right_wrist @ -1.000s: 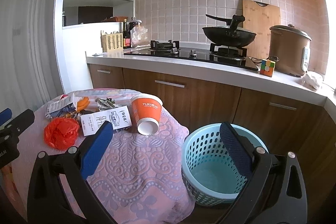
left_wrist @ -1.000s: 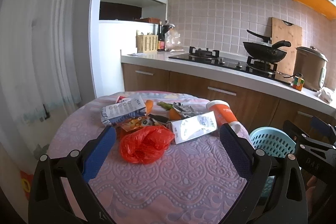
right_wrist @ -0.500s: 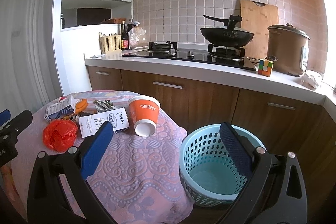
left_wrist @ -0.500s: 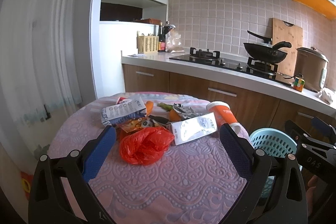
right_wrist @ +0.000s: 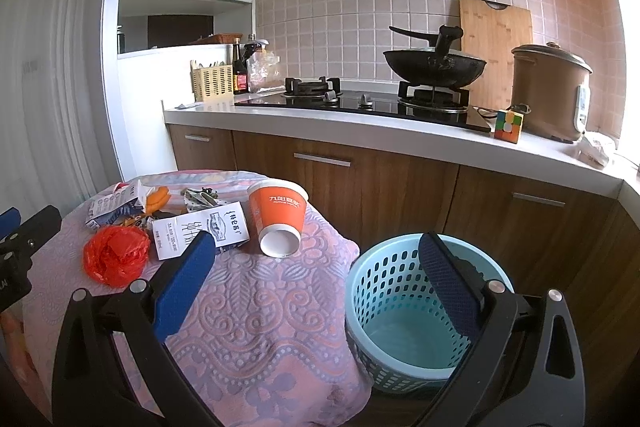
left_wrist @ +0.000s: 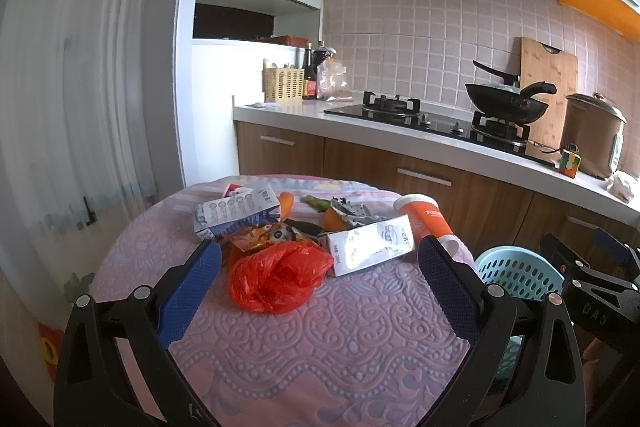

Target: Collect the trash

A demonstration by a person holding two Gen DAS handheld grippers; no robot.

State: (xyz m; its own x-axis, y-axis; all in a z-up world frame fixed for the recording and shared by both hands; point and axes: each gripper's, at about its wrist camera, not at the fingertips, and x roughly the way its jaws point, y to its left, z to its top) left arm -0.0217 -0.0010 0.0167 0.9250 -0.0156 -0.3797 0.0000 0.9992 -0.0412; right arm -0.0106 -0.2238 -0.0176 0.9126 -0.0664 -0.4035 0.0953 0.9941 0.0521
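Red bag (left_wrist: 280,277) at twelve o'clock between spread left gripper (left_wrist: 320,269) jaws; pinch low (basket (right_wrist: 404,307) empty); right gripper (right_wrist: 316,267) spread.

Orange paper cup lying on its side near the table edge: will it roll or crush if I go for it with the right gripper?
The orange paper cup lies on its side, so a nudge would probably roll it in a curve, maybe off the table. It looks empty and thin-walled: likely light and easy to crush. The right gripper is open wide enough.
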